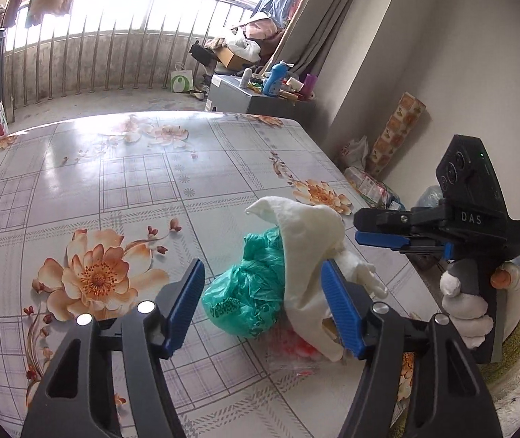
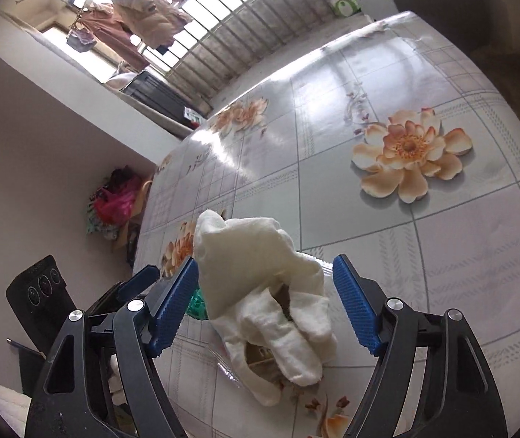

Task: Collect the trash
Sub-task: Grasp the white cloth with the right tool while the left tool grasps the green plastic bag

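A crumpled white tissue (image 1: 311, 252) lies on the floral tablecloth (image 1: 114, 189), draped over a green plastic bag (image 1: 249, 292) and a clear wrapper with red bits (image 1: 296, 350). My left gripper (image 1: 263, 306) is open, its blue pads on either side of the pile. My right gripper (image 2: 265, 303) is open around the same tissue (image 2: 260, 292), with the green bag (image 2: 196, 304) peeking out at its left pad. In the left wrist view the right gripper (image 1: 380, 230) appears at the right, beyond the tissue.
The table's right edge runs close to a wall, with bags and a patterned box (image 1: 395, 135) on the floor there. A grey cabinet with bottles (image 1: 260, 91) stands behind the table. A pink bag (image 2: 114, 204) lies by the wall.
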`<state>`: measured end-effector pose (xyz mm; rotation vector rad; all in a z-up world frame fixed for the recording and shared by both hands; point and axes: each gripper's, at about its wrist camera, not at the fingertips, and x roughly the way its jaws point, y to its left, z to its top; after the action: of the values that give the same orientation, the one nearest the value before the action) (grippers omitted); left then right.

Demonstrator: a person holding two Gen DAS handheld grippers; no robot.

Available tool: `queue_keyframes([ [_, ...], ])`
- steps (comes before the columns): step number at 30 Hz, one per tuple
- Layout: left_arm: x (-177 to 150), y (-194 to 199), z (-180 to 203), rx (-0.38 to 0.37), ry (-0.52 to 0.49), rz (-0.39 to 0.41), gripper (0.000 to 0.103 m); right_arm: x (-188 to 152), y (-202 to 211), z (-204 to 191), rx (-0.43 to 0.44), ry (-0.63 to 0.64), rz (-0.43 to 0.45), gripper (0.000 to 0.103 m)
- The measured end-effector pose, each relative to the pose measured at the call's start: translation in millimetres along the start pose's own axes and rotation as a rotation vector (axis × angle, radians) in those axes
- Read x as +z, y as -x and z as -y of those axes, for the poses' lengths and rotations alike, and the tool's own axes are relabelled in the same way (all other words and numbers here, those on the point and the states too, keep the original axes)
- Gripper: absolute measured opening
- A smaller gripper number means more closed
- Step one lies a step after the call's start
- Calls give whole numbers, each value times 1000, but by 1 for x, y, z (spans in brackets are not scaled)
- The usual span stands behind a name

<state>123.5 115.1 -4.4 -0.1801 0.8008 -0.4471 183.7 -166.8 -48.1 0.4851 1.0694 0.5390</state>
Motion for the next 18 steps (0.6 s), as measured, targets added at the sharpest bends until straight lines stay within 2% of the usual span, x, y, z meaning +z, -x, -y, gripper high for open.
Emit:
queue_keyframes([
  [2, -1, -8, -1, -16, 15, -23, 53, 4, -12, -1, -13, 3, -13, 70],
  [4, -3, -16, -3, -24, 29, -53, 46, 4, -21, 2, -13, -4, -40, 49],
  [5, -4, -20, -4, -27, 36, -69, 41, 4, -25, 0, -15, -13, -46, 44],
  [7, -5, -25, -5, -40, 43, -87, 37, 1, -16, -2, 15, -29, -39, 17],
  [8, -5, -26, -4, -40, 38, -87, 36, 0, -10, -3, 33, -38, -27, 14],
  [10, -6, -26, -1, -40, 23, -89, 36, -1, 6, -5, 57, -47, 9, 10],
  [18, -6, -32, 1, -11, 23, -107, 36, -15, 73, 22, 135, -143, 126, 9],
])
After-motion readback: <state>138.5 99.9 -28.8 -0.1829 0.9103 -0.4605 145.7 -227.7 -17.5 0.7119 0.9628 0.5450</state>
